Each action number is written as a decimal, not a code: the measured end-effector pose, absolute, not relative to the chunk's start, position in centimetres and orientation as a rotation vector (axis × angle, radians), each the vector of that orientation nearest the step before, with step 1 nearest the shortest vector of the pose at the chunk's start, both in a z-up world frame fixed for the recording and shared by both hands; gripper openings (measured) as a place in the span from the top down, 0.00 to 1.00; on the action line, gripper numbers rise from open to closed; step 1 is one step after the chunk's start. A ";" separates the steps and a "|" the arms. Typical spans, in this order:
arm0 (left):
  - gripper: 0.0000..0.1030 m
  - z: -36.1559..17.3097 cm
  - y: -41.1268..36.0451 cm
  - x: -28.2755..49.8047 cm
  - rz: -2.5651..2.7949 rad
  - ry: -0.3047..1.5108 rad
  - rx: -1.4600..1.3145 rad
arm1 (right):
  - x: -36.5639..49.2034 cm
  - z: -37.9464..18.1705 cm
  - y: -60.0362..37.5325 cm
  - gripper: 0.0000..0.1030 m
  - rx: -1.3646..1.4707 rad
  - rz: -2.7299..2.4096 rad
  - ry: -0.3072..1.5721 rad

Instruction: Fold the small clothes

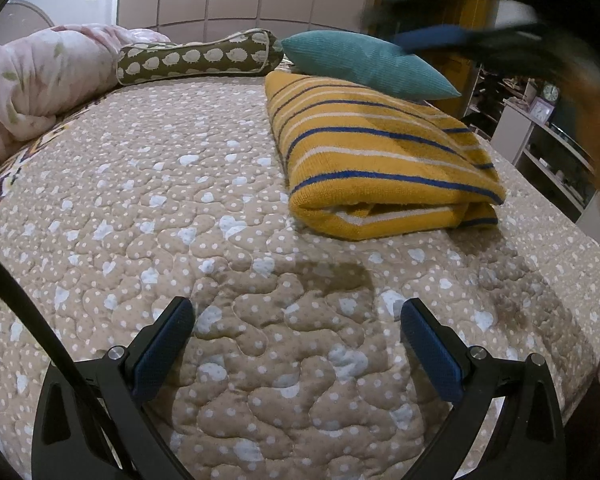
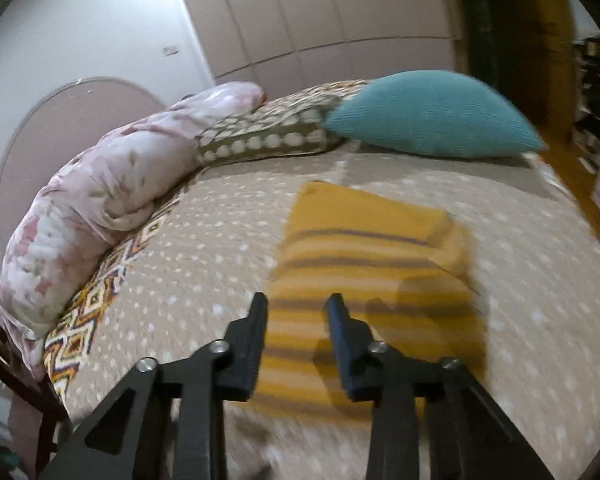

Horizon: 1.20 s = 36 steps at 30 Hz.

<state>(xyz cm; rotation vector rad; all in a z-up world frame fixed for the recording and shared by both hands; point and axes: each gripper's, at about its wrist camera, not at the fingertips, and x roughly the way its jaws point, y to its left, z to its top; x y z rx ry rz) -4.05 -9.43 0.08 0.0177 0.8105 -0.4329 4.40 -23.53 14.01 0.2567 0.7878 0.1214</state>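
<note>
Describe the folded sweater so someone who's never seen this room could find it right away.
Start at the bed with the beige dotted quilt. Near its head end lies a teal cushion; the sweater lies folded right in front of it. It is the only mustard-yellow thing there, knitted, with blue and white stripes.

Left claw spread wide and empty, right claw parted narrowly, holding nothing, blurred
</note>
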 end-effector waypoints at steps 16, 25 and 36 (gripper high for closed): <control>0.00 0.1 -9.3 -4.4 -0.433 0.808 0.017 | 5.0 5.0 -26.6 0.75 0.574 0.322 1.052; 0.00 0.1 -9.3 -4.4 -0.432 0.806 0.019 | 3.2 9.2 -34.0 0.67 0.698 0.198 0.855; 0.00 0.1 -9.0 -4.5 -0.436 0.804 0.014 | -2.0 4.2 -36.4 0.67 0.779 0.088 0.940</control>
